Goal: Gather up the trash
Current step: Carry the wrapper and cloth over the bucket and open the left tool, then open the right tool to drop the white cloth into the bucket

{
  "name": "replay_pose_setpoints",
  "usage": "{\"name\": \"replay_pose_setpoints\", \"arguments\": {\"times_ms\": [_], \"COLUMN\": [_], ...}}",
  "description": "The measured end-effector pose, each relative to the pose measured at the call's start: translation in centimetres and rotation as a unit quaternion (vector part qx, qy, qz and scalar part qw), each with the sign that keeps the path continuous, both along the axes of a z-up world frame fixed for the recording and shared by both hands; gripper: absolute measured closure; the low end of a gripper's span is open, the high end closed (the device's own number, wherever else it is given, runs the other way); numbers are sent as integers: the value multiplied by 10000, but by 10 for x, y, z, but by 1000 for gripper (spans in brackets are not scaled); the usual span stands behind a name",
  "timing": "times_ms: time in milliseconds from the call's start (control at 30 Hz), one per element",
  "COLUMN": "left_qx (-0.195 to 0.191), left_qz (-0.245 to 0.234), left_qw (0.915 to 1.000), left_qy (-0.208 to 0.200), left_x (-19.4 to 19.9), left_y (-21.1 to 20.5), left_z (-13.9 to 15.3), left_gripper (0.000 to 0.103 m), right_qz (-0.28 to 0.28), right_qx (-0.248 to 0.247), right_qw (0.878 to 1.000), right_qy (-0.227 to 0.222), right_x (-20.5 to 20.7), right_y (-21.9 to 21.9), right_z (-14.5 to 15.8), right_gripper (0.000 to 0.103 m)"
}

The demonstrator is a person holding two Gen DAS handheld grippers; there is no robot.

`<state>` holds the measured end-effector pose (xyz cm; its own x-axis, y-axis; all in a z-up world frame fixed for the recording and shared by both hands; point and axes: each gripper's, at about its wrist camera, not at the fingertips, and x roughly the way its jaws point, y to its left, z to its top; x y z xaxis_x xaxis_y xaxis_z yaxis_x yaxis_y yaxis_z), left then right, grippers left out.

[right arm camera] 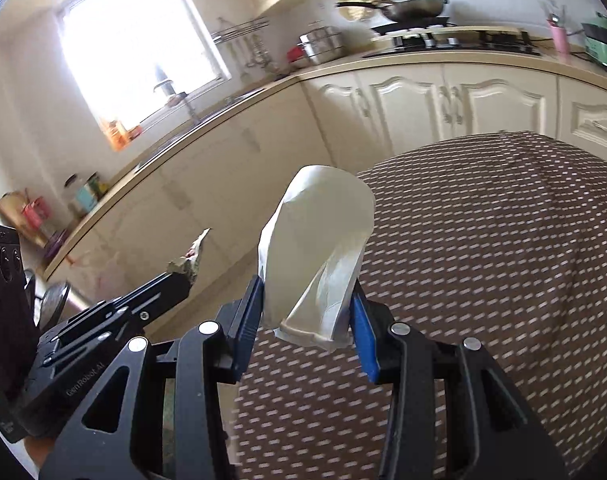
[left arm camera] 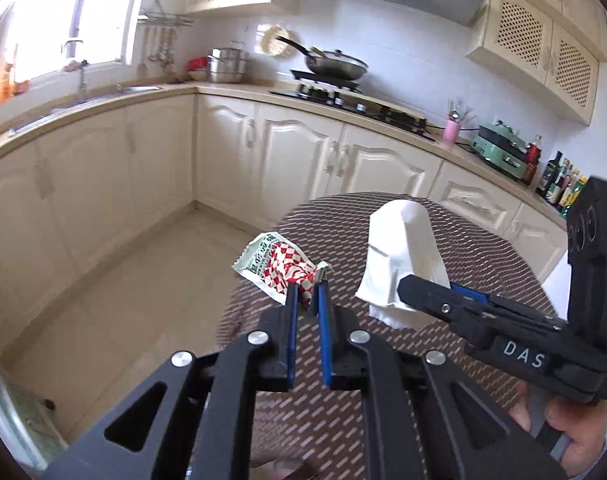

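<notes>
My left gripper (left arm camera: 306, 286) is shut on a crumpled red-and-white checked snack wrapper (left arm camera: 277, 266), held up over the near edge of the brown dotted tablecloth (left arm camera: 483, 248). My right gripper (right arm camera: 309, 304) is shut on a white crushed paper cup (right arm camera: 319, 252), whose sides its blue pads squeeze. In the left wrist view that cup (left arm camera: 403, 256) hangs to the right of the wrapper, with the right gripper (left arm camera: 403, 286) coming in from the right. In the right wrist view the left gripper (right arm camera: 183, 274) shows at the left with a scrap of the wrapper (right arm camera: 193, 258) in its tips.
Cream kitchen cabinets (left arm camera: 303, 148) and a counter run behind, with a wok (left arm camera: 335, 64) on the stove (left arm camera: 343, 94) and a sink (left arm camera: 79, 98) under the window. Bottles (left arm camera: 559, 178) and a green appliance (left arm camera: 503, 148) stand at the right. Tiled floor (left arm camera: 123, 280) lies left of the table.
</notes>
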<state>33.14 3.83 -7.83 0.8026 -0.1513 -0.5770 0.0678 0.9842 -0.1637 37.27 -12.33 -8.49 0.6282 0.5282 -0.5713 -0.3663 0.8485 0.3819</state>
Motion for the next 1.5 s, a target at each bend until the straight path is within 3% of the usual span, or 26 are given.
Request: {"name": "replay_pose_setpoints", "arguments": {"times_ms": [233,333,567,733,967,1100,1300,1433,1500], "left_qx": [58,143,-145,-292,-512,-707,-997,-1061,-1163], "left_qz": [534,834,1254,1446,1476,1441,1349,1487,1513], "left_qw": [9985,9962,9893,9816,9692,9628,9597,9580,9566], "left_qy": [48,196,729,1209,1904,2173,2256,2212,2204], "left_x": [-57,-78,-95,-91,-65,-45,-20,-17,-18], "left_y": [64,94,148,174,191,196,205,218,222], "left_z": [-14,-34,-95,-147,-221,-253,-277,-283,-282], "left_gripper": [94,94,94,94,94,94,92,68,66], "right_qz": [618,920,1345,1432,1348,1299,1176,1108,1110], "right_qx": [-107,-222,-516,-940,-1790,-1872,-1931,-1883,-1893], "right_qw": [9980,9955,9883,9827,9729,9705,9687,9693,9690], "right_qy": [16,88,500,712,572,791,1022,1131,1139], "right_x": [-31,-43,-54,-51,-40,-28,-11,-3,-3], "right_y": [80,115,180,205,226,227,231,229,236], "right_z": [-15,-29,-83,-129,-185,-212,-235,-242,-243], "right_gripper": [63,63,63,63,63,62,62,62,62]}}
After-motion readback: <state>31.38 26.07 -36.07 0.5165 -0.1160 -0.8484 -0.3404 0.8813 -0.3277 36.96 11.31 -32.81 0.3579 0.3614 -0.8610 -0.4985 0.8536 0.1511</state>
